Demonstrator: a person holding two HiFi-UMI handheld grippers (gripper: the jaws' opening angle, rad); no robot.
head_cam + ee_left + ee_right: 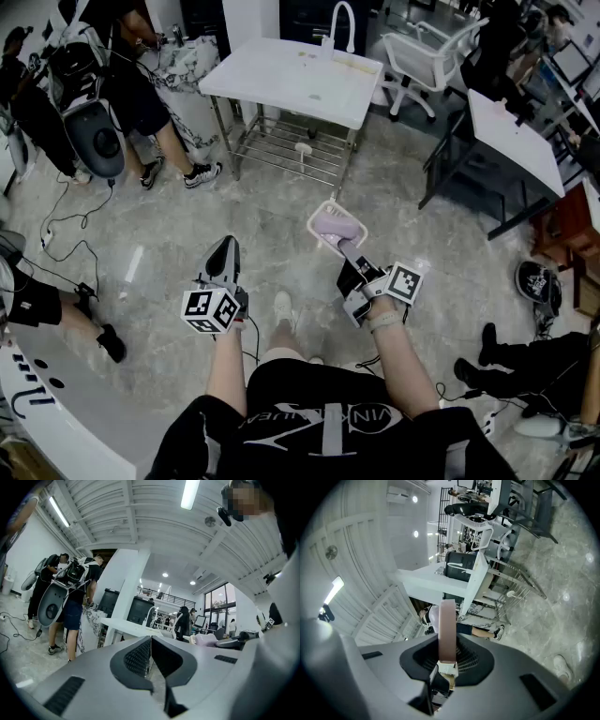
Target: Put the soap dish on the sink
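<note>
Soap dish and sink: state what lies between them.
In the head view, only bare floor separates the soap dish, gripped by the right hand-held gripper, from the sink and its stand.

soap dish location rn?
The soap dish is clamped in the right tool, just right of centre in the head view. It is in the air above the floor, well short of the white sink at top centre.
</note>
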